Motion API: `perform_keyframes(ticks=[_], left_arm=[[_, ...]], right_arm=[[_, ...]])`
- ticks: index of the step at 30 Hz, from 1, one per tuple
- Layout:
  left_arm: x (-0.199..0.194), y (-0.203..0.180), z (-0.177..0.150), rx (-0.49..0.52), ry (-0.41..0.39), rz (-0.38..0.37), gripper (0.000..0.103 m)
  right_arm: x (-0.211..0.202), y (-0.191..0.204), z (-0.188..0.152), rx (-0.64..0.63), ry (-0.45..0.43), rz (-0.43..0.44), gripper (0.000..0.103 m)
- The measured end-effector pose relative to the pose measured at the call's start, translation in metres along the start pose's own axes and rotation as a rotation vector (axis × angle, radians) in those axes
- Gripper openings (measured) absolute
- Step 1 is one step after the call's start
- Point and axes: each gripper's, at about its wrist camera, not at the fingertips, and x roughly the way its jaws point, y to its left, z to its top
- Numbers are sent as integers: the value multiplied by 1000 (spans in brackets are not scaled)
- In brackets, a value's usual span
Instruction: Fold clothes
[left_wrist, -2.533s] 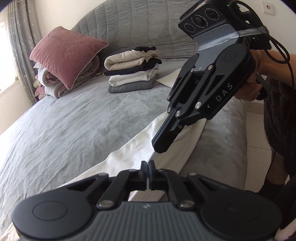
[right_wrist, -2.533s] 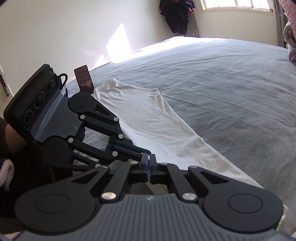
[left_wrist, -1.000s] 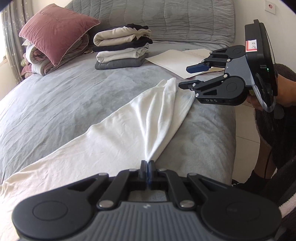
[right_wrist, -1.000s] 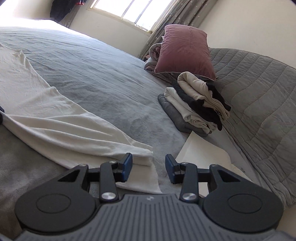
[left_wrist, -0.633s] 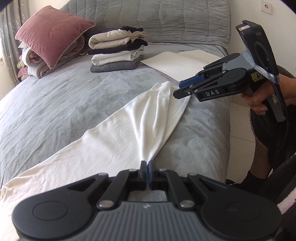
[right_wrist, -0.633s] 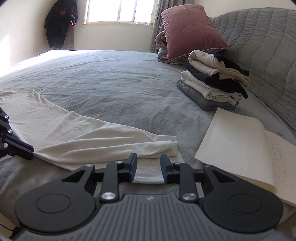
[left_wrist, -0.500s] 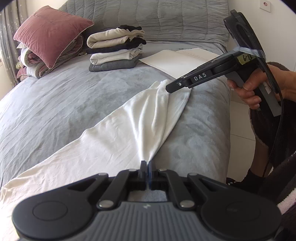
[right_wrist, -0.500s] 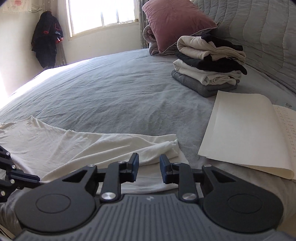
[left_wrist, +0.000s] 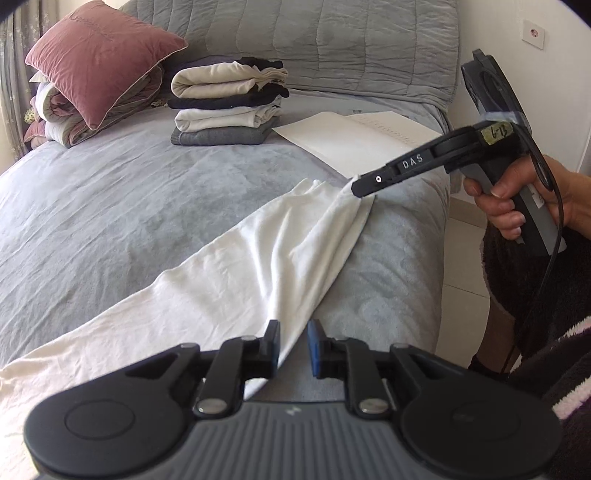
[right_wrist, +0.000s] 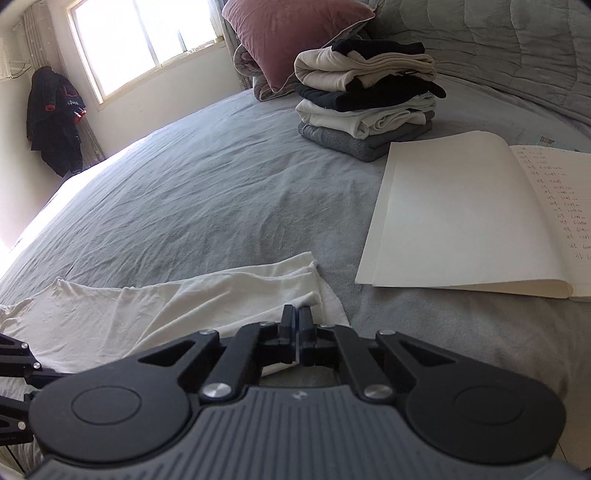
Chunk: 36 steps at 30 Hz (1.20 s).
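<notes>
White garment stretched along the bed edge, short of the open notebook. Left gripper jaws parted, cloth edge lying between them. Right gripper pinched closed on garment's end nearest the notebook. Stack of 4 folded clothes beyond the notebook

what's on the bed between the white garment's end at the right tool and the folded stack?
Only bare grey bedcover separates the white garment from the folded stack; the open notebook lies beside that stretch. Right wrist view.

white garment — cut off lower left | notebook writing — illegible
</notes>
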Motion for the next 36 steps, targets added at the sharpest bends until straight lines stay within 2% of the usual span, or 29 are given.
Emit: perform_keyframes(ticks=[2, 5, 13, 19, 21, 23, 24, 26, 36], left_arm=[[-1, 3, 9, -29, -20, -21, 30], [14, 5, 33, -52, -30, -31, 32], [103, -18, 109, 76, 62, -39, 33], [157, -24, 127, 91, 154, -57, 35], [164, -22, 126, 73, 168, -65, 32], [167, -20, 125, 54, 176, -76, 17], [166, -20, 124, 41, 167, -83, 15], [165, -18, 123, 15, 149, -95, 5], [137, -11, 123, -58, 22, -61, 3]], right_arm=[[-4, -3, -3, 1, 14, -6, 1], [-4, -7, -9, 2, 26, 1, 1], [-2, -20, -16, 42, 48, 38, 1], [-1, -26, -14, 70, 65, 65, 1], [-1, -26, -14, 63, 64, 68, 1], [-1, -26, -14, 54, 63, 72, 1], [-1, -26, -15, 49, 61, 72, 1], [-2, -25, -15, 39, 58, 72, 1], [-22, -18, -15, -35, -32, 49, 1]])
